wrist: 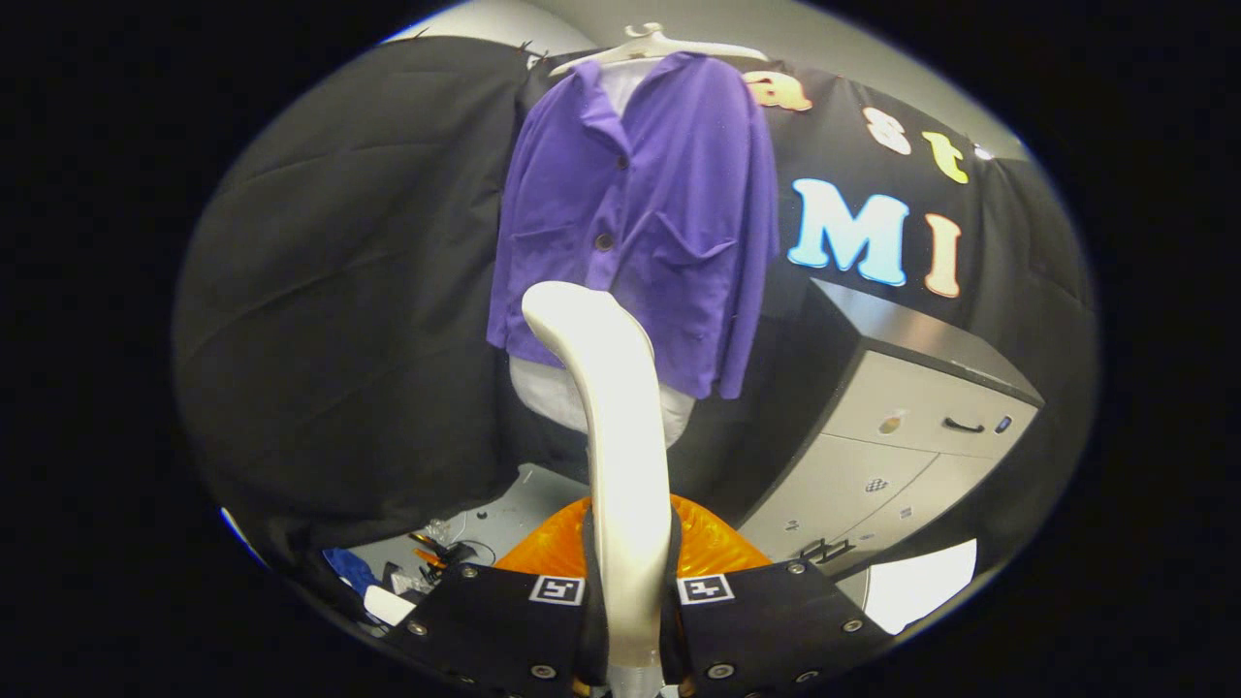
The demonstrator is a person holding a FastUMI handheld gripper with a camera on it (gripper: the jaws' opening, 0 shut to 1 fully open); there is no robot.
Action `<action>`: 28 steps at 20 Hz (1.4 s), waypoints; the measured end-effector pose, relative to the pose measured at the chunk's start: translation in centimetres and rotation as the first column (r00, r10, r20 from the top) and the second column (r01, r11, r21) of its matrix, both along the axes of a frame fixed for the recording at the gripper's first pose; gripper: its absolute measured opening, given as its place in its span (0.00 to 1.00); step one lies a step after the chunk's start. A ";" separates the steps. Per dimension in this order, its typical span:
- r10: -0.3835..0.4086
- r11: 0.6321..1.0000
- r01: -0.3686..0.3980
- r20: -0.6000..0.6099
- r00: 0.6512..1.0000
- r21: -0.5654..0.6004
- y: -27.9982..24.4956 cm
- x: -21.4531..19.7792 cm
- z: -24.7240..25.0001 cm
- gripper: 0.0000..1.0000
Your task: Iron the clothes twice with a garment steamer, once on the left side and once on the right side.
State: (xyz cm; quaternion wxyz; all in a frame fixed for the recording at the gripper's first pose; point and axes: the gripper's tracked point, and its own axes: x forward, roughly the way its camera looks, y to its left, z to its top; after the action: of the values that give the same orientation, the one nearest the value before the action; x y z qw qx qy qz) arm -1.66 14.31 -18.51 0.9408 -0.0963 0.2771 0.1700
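Gripping the garment steamer [620, 456] handle between both fingers [582, 591], holding its head short of the purple shirt [635, 223] hanging ahead, risking slippage in the grip and an uneven pass.

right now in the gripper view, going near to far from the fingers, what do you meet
fingers shut on the white steamer handle → orange steamer body just beyond them → purple shirt hanging ahead → white hanger at its top, against the black cloth wall
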 end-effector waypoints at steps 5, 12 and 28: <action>-0.066 0.997 0.063 0.054 0.996 0.042 -4.2 -0.9 4.4 0.20; -0.053 0.985 0.028 0.146 0.988 0.170 -8.1 -1.6 10.5 0.20; 0.075 0.945 -0.188 0.383 0.921 0.267 -12.9 -2.3 21.4 0.21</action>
State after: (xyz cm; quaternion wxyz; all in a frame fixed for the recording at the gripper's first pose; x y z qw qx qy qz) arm -3.95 1.43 2.90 0.9657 -0.0018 0.0602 0.2525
